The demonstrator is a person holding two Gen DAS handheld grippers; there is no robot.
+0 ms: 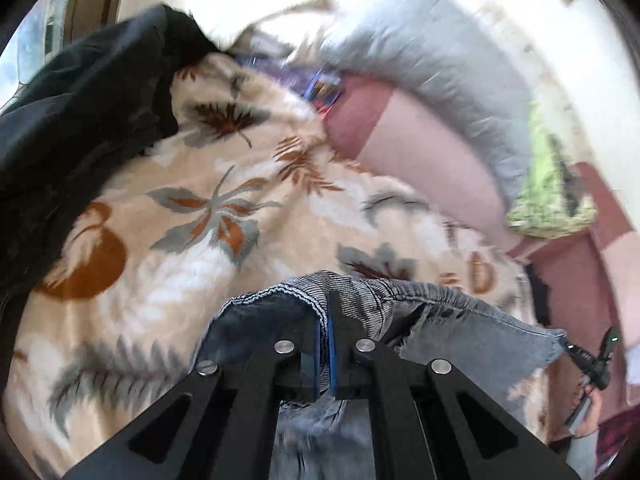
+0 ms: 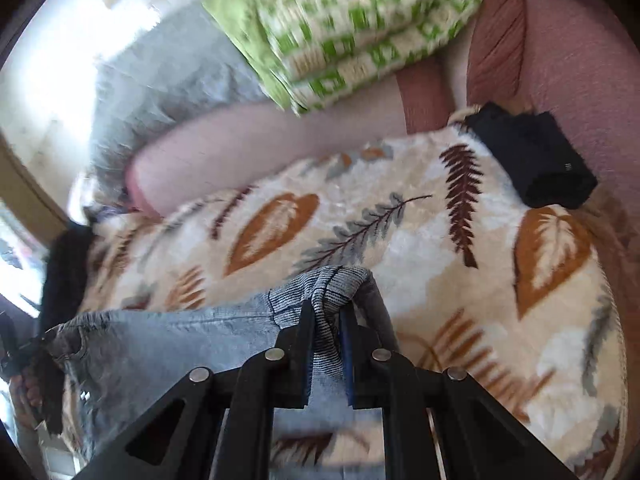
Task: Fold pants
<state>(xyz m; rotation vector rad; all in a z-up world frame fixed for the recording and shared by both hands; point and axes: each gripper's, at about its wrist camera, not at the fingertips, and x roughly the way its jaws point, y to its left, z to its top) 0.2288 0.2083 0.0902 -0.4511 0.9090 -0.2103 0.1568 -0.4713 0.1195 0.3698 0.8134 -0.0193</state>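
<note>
Grey-blue denim pants (image 1: 472,332) hang stretched between my two grippers above a cream leaf-print blanket (image 1: 208,208). My left gripper (image 1: 326,304) is shut on one corner of the pants' edge; the fabric bunches over its fingertips. My right gripper (image 2: 330,300) is shut on the other corner of the pants (image 2: 168,344), with striped inner fabric pinched between its pads. In the left wrist view the right gripper (image 1: 592,356) shows at the far right holding the pants' edge. The blanket also fills the right wrist view (image 2: 440,240).
A dark garment (image 1: 80,112) lies on the blanket at left. A folded black item (image 2: 532,156) sits at the blanket's far right. A grey pillow (image 1: 432,52), a pink cushion (image 1: 420,152) and a green-patterned cloth (image 2: 348,28) lie behind.
</note>
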